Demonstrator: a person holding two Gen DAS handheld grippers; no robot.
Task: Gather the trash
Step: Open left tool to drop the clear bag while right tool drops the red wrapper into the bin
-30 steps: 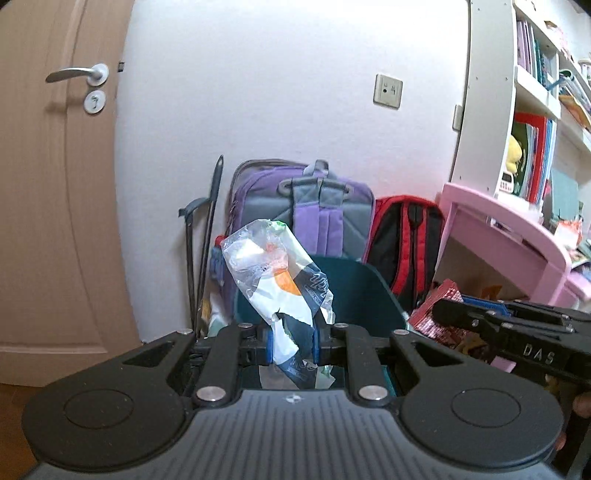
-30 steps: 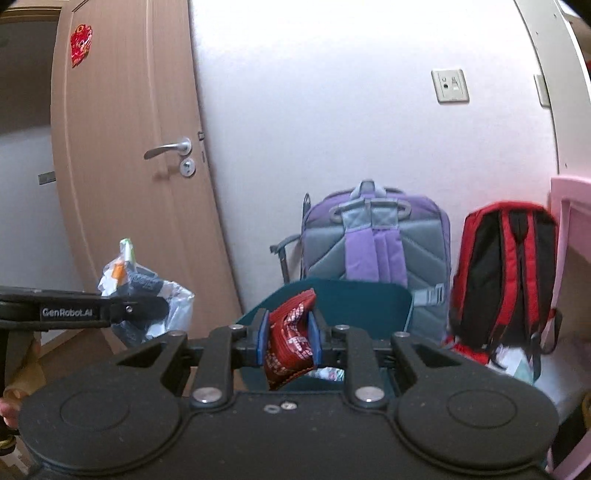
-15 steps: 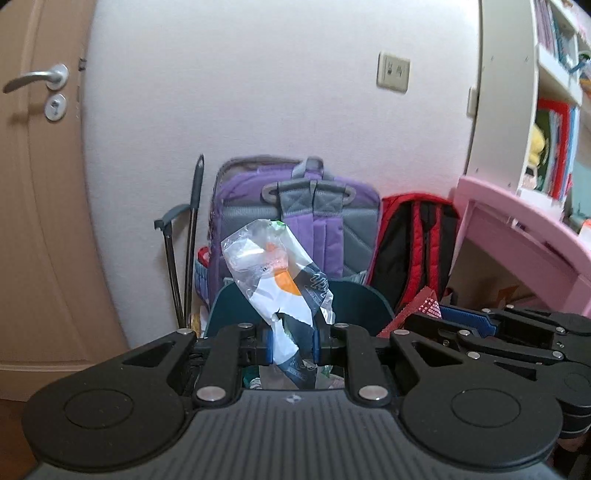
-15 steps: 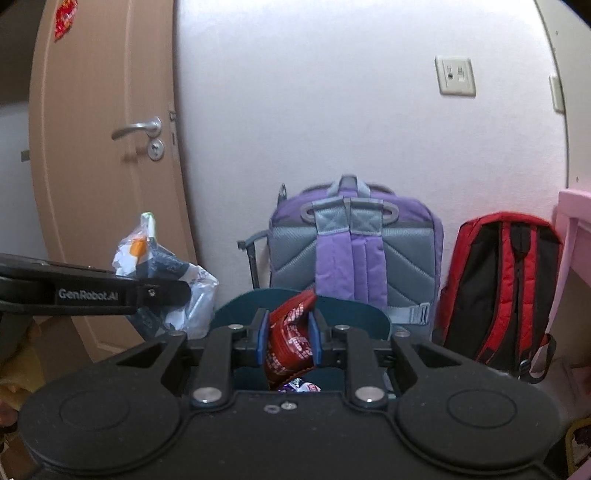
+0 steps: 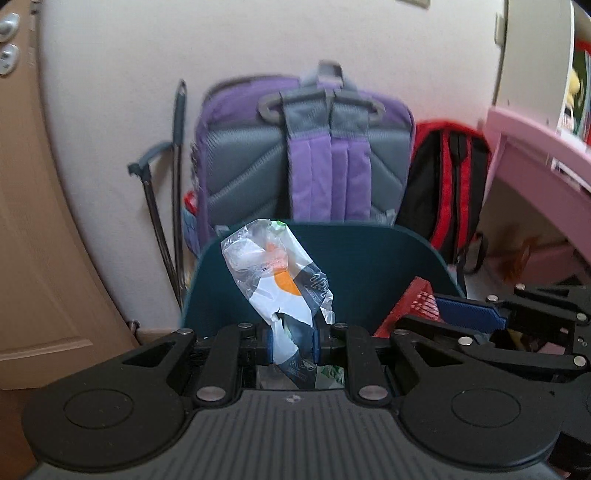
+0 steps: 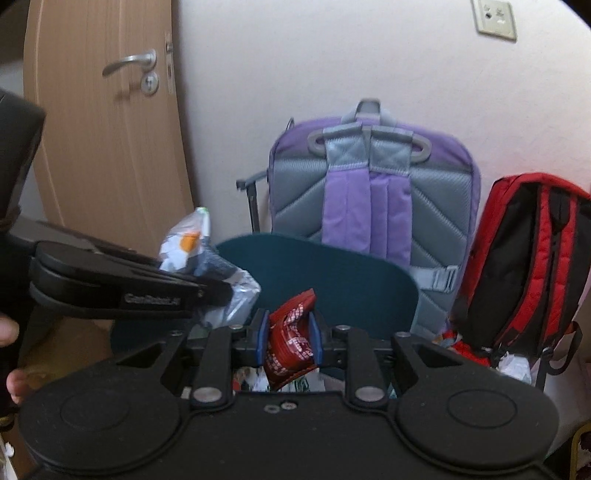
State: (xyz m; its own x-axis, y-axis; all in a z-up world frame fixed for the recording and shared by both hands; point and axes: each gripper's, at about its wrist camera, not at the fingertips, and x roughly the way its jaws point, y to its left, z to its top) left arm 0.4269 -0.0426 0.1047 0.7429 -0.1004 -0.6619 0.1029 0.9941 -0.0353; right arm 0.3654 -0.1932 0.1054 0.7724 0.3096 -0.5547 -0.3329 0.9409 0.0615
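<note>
A dark teal bin (image 5: pixel 369 266) stands before a purple backpack (image 5: pixel 310 155). Over its opening, the left tongs (image 5: pixel 292 341) clamp a crumpled clear wrapper (image 5: pixel 275 273); the right tongs (image 6: pixel 289 339) pinch a red wrapper (image 6: pixel 290 332).

Soft, even indoor light fills both views, with no hard shadows and a warm pinkish cast toward 3 o'clock. The white wall (image 5: pixel 110 110) looks bright but not blown out. In the left wrist view, motion blur smears the purple backpack (image 5: pixel 306 147) and the door handle (image 5: pixel 7 26) at 10 o'clock. The right wrist view is a little sharper, though the wall socket (image 6: pixel 495 18) at 1 o'clock is soft. Fisheye distortion bows the door (image 6: pixel 103 147) and darkens the corners. Faint sheen lies on the black housings at 6 o'clock.
</note>
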